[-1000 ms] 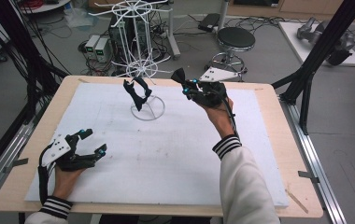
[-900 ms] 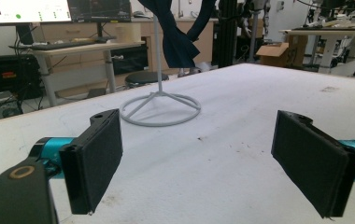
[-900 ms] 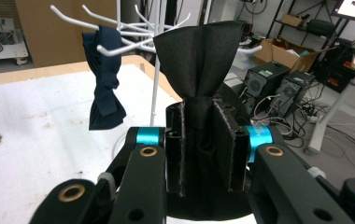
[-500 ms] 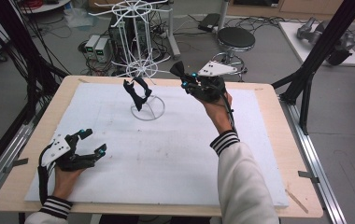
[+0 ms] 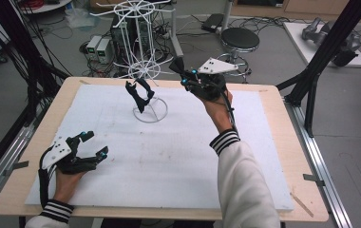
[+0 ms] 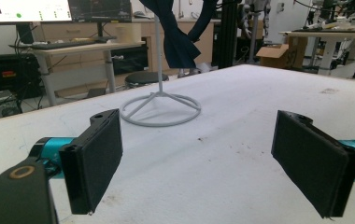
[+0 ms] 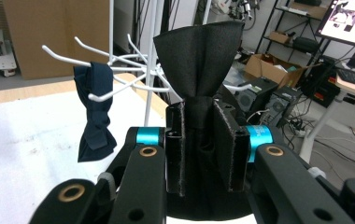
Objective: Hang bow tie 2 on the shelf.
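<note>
A white wire rack (image 5: 140,28) stands on a ring base (image 5: 150,112) at the back of the table. A navy bow tie (image 5: 138,95) hangs from one of its lower hooks and is also in the right gripper view as the navy bow tie (image 7: 94,112). My right gripper (image 5: 181,72) is held in the air just right of the rack, shut on a black bow tie (image 5: 175,63). In the right gripper view the pads (image 7: 175,144) pinch the black bow tie (image 7: 199,51) at its knot. My left gripper (image 5: 93,145) rests open and empty on the front left of the table, its pads (image 6: 96,158) wide apart.
A white foam sheet (image 5: 169,156) covers the wooden table (image 5: 273,97). Behind the table are a black stool (image 5: 239,39), computer boxes (image 5: 98,47) and cables on the floor. Black frame legs (image 5: 318,61) stand at the right edge.
My right gripper has shifted a little up and away, toward the rack's hooks, still holding the black bow tie. The left gripper has stayed where it was.
</note>
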A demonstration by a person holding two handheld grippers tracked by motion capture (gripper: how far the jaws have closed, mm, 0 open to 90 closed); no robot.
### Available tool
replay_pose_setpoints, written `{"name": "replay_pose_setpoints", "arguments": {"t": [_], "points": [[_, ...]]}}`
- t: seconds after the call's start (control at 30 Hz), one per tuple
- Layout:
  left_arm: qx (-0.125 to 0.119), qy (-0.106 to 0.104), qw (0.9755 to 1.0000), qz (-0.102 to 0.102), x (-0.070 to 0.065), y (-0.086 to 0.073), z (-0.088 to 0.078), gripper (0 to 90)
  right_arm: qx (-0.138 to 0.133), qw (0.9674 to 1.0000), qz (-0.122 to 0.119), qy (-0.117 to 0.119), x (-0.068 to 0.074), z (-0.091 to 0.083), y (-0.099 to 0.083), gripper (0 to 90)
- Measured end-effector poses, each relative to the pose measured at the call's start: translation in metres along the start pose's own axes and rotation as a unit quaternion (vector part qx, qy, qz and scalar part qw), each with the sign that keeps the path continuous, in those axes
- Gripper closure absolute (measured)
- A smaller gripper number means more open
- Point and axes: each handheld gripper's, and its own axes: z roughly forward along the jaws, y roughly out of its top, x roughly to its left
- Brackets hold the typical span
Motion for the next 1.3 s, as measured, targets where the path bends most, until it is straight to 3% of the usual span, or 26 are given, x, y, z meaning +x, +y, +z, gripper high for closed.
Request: {"name": "replay_pose_setpoints", "arguments": {"t": [1.3], "points": [[0.0, 0.001, 1.0, -0.001, 0.0, 0.0, 0.0, 16.8, -0.029, 0.9988, 0.013, 0.036, 0.017, 0.027, 0.01, 75.5]]}}
